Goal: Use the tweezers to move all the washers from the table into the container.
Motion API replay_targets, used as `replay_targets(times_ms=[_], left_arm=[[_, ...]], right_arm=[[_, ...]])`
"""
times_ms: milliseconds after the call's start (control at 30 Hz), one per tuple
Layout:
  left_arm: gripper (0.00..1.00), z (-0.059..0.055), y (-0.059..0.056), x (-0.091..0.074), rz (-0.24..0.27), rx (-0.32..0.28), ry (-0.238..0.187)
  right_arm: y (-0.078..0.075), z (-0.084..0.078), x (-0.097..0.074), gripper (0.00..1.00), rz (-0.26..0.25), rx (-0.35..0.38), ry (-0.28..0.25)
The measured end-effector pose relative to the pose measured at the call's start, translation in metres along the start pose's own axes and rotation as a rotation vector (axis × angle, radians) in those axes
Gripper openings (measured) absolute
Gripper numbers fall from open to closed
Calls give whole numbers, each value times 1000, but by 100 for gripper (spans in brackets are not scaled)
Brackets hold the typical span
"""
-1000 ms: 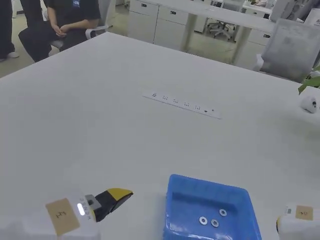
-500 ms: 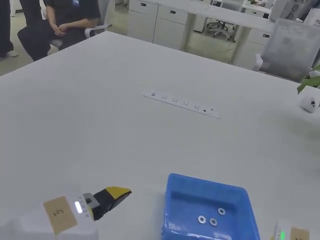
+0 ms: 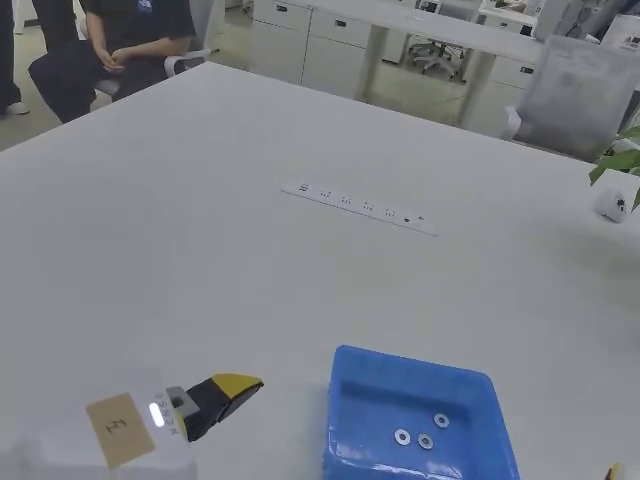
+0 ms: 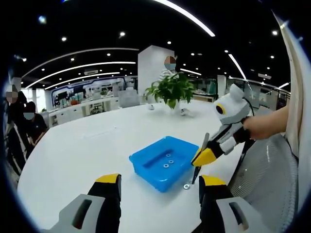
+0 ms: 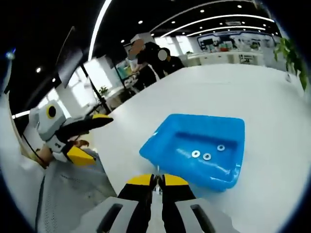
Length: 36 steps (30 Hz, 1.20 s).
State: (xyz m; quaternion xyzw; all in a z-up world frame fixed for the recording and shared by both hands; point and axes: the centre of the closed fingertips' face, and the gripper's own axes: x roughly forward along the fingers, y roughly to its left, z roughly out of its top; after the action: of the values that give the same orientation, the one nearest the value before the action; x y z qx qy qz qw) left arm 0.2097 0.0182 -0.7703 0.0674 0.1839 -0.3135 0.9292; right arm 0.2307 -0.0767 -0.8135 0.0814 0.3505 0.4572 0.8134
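At the lower left of the head view the left gripper (image 3: 235,388) hovers over the matte white table (image 3: 200,230). Its own view shows its yellow-capped black jaws spread wide with nothing between them. Right of it sits the container (image 3: 415,380), a shallow, glossy blue plastic tray, rectangular with rounded corners and a raised lip. Three washers (image 3: 402,436), small flat metal rings, lie close together on its floor. In the left gripper view a loose washer (image 4: 186,186) lies flat on the table just beside the tray's near corner. Further right, the right gripper (image 4: 204,156) has its jaws pinched together on the tweezers (image 4: 195,174), a thin dark pair whose long axis runs steeply downward. Their tips point at the loose washer, though whether they touch it cannot be told. The table around the tray is broad and smooth, and a slim white power strip (image 3: 360,208) lies well beyond it.
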Motion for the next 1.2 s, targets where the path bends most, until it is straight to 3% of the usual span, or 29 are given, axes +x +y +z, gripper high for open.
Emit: replay_targets(times_ms=[167, 433, 733, 1067, 1200], left_arm=[[65, 0, -2, 0, -7, 2, 2], [65, -1, -1, 1, -4, -1, 4], [64, -1, -2, 2, -6, 2, 7], [64, -2, -4, 2, -9, 3, 14], [64, -1, -4, 2, -8, 1, 14]], right_arm=[[-1, 7, -9, 3, -8, -18, 3], [3, 27, -13, 3, 13, -13, -55], [4, 60, -16, 3, 62, 71, -181], [-8, 76, 0, 2, 31, 67, -182], [-16, 77, 11, 2, 2, 65, -145]])
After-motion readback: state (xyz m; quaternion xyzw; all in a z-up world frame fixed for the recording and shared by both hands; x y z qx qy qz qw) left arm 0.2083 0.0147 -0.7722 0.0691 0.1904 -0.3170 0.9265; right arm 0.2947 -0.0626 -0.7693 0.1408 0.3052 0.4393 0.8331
